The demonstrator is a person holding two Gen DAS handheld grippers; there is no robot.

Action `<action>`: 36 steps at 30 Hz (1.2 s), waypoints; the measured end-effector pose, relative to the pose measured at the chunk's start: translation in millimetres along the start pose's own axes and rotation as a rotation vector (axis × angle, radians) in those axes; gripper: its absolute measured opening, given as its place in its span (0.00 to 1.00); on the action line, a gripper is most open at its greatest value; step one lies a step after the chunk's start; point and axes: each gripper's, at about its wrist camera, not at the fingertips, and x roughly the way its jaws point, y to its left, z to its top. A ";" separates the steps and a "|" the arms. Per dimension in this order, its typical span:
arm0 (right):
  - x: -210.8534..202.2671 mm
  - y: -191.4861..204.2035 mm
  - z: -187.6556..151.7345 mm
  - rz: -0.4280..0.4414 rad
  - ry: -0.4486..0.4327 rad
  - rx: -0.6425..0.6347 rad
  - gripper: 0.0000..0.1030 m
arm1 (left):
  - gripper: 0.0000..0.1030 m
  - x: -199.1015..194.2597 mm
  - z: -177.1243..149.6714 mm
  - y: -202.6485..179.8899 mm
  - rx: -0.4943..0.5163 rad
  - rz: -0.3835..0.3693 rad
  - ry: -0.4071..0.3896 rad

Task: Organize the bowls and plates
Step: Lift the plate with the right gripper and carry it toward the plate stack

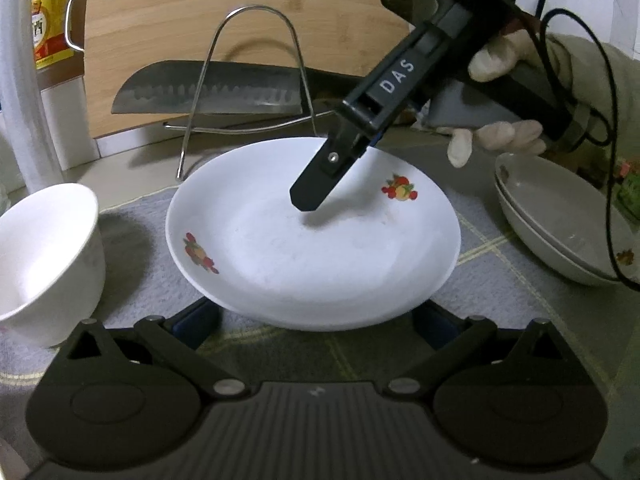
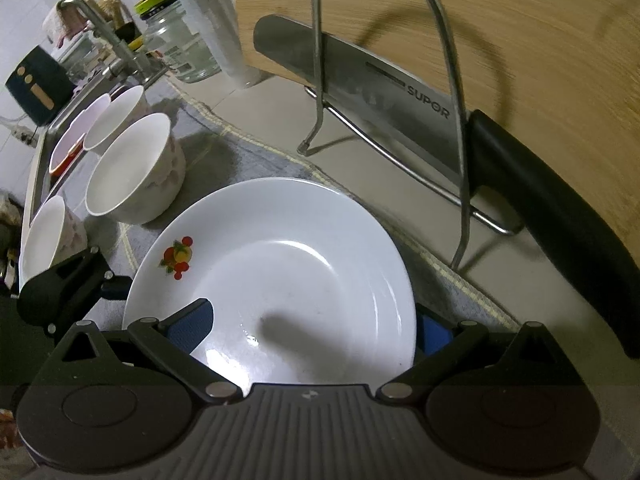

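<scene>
Sat on the grey mat on the worktop (image 2: 280, 120), just in front of the wire rack (image 1: 256, 80) — white plate (image 1: 312, 236). Left hand-held gripper (image 1: 316, 312) spread wide around its near rim; right hand-held gripper (image 2: 312, 328) spread too, one finger poised over the well. Best pinched squarely at the rim, lifted level — clear of the neighbouring bowl (image 1: 44, 260).

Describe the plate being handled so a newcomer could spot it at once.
Find the wooden cutting board leaning behind a wire rack. On the grey mat before the rack sits the plate, between a bowl and stacked dishes. Unlike them, it is wide, shallow, white, with fruit decals on its rim.
</scene>
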 end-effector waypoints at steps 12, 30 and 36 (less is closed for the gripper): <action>-2.5 -4.9 3.5 0.050 0.000 0.008 1.00 | 0.95 -0.2 -0.5 -0.4 0.054 -0.003 -0.005; -2.5 -3.4 7.1 0.051 -0.015 0.012 0.99 | 0.95 3.5 0.6 -0.3 0.065 -0.014 0.009; -2.1 -1.1 7.8 0.041 -0.013 0.007 0.99 | 0.95 2.8 0.3 -1.0 0.068 -0.013 0.011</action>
